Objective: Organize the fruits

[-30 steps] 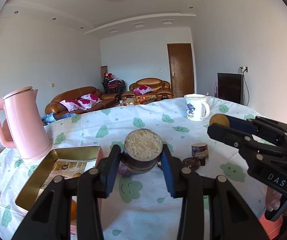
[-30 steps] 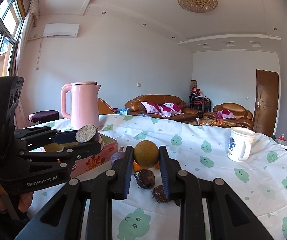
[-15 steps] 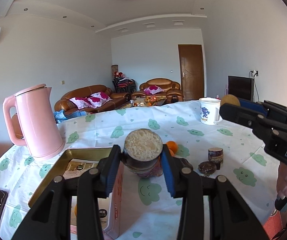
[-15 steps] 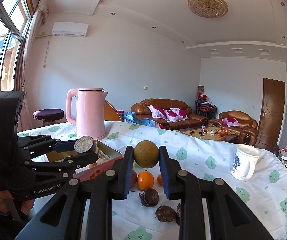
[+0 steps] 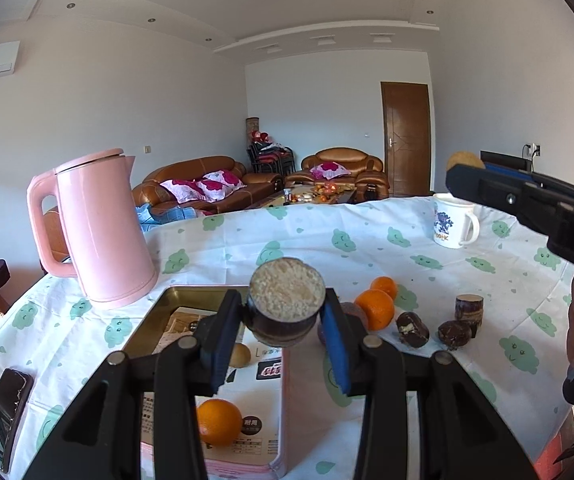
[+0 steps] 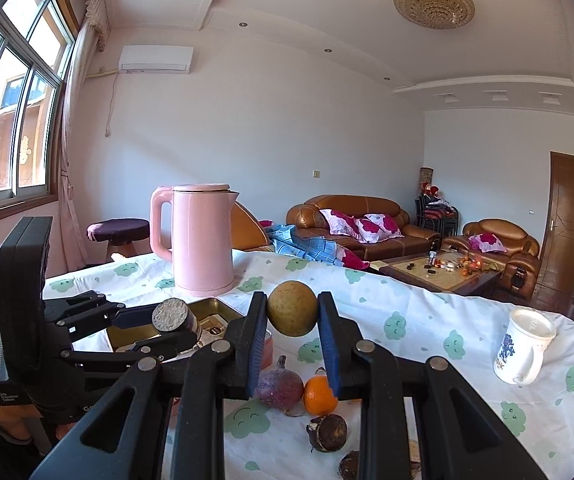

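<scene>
Left gripper (image 5: 285,330) clamped on sugarcane chunk (image 5: 285,305) above tin box (image 5: 159,312); right gripper (image 6: 293,334) clamped on round brown fruit (image 6: 292,314).

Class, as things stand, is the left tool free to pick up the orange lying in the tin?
Probably not yet: the left tool is shut on a cut sugarcane piece, so nothing else fits. The orange in the tin lies uncovered below.

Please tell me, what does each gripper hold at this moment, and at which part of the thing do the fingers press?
The left gripper holds a short dark sugarcane piece by its round sides, cut end facing the camera. The right gripper holds a round yellow-brown fruit by its two opposite sides.
</scene>
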### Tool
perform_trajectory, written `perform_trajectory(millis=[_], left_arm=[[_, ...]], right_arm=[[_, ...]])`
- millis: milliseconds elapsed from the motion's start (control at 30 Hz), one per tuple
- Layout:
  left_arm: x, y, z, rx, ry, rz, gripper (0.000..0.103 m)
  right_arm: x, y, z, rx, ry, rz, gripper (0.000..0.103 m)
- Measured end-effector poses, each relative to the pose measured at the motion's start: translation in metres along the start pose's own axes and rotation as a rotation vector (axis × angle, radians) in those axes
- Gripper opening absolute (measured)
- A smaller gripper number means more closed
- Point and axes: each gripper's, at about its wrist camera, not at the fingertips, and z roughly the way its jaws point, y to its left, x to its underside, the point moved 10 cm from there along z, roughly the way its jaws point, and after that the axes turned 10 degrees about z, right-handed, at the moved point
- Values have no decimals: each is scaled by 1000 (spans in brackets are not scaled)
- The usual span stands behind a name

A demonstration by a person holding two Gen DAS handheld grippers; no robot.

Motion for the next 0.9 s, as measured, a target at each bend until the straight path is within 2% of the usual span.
perform_trajectory(millis=[567,900], left_arm=[[21,52,16,-71,72,-50,42],[32,87,21,-134,105,-66,42]], right_arm=[[-5,38,49,-53,67,-35,27],[14,57,80,-79,129,-44,27]])
